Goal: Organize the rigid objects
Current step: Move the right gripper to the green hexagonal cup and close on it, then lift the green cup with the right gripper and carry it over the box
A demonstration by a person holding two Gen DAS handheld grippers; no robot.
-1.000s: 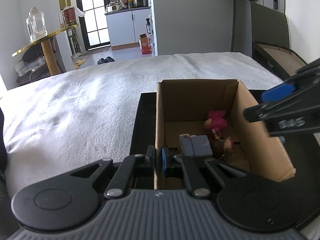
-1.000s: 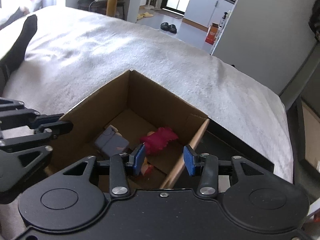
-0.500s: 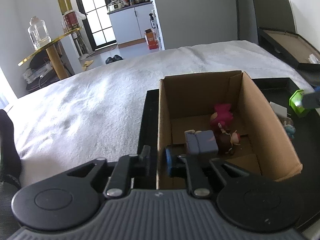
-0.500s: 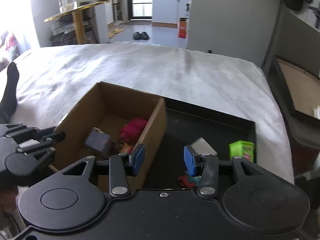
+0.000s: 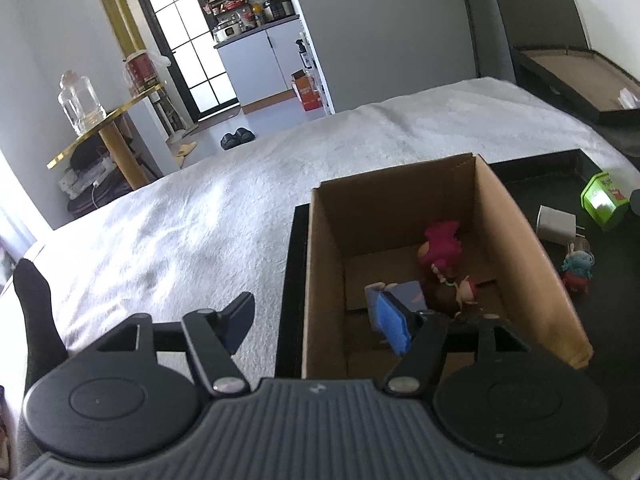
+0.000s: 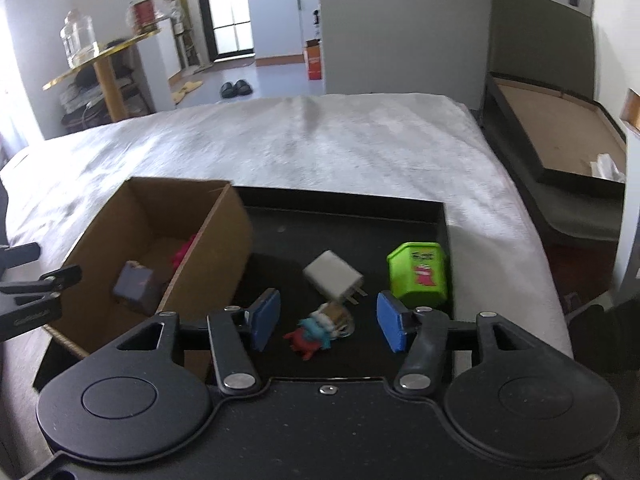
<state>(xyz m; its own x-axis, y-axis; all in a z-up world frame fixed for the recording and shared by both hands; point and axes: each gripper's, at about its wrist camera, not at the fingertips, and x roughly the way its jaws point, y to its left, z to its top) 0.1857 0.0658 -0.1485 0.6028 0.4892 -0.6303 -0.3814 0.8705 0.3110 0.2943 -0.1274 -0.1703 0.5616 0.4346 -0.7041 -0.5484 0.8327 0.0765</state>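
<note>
Your left hand-held gripper [image 5: 316, 324] is spread wide and empty, straddling the near-left wall of the box [image 5: 520, 248], which holds a pink toy [image 5: 440, 240] and a grey block [image 6: 134, 286]. Your right hand-held gripper [image 6: 326, 322] gapes empty over the figurine [image 6: 314, 330] on the tray [image 6: 340, 216], near the charger [image 6: 332, 276] and green tub [image 6: 418, 274].

White bedspread [image 5: 248, 184], glass jar [image 5: 81, 101] on gold side table [image 5: 106, 119], black slippers [image 6: 235, 88], kitchen cabinet [image 5: 260, 68]
</note>
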